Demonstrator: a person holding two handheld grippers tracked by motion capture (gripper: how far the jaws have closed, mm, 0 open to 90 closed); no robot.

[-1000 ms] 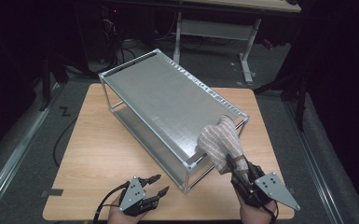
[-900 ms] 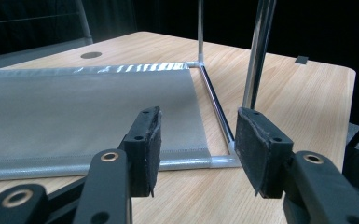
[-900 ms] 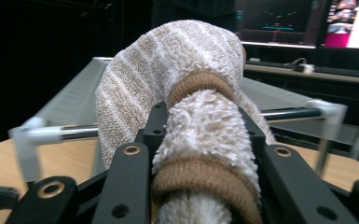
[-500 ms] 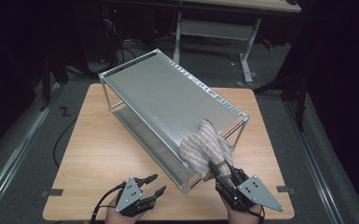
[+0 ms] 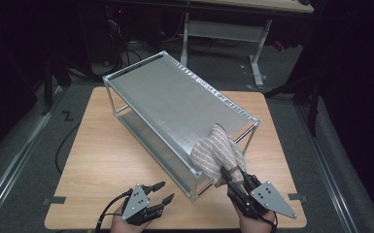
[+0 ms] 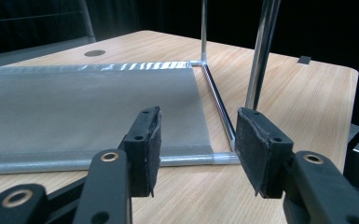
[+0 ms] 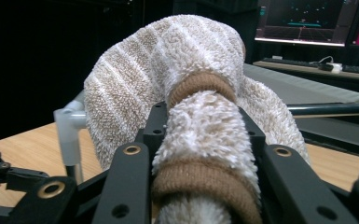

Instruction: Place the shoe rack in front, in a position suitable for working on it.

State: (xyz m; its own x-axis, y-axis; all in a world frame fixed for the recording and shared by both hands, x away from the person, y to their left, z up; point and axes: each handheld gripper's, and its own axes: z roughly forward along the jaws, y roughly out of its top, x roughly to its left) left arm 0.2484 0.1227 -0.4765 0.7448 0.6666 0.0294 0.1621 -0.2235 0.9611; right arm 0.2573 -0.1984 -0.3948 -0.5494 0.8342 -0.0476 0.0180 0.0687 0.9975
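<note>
The right gripper point(image 5: 229, 175) pinches a striped towel point(image 5: 217, 151) just ahead of its jaws, now drawn back off the rack point(image 5: 175, 104) toward the corner; removal looks nearly done; the left gripper point(image 5: 161, 191) waits beside it, jaws spread and empty.

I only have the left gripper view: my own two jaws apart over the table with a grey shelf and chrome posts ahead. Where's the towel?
Observer: The towel is draped over the near right corner of the rack, on its top shelf.
Operator: Is the right gripper on it?
Observer: Yes. The right gripper is shut on a bunched part of the towel; the pile bulges between its jaws.
Operator: What pattern does the towel have?
Observer: Beige with thin white stripes, plus brown bands across the gripped part.
Operator: And my left gripper?
Observer: The left gripper sits at the table's near edge, left of the rack's corner post, open.
</note>
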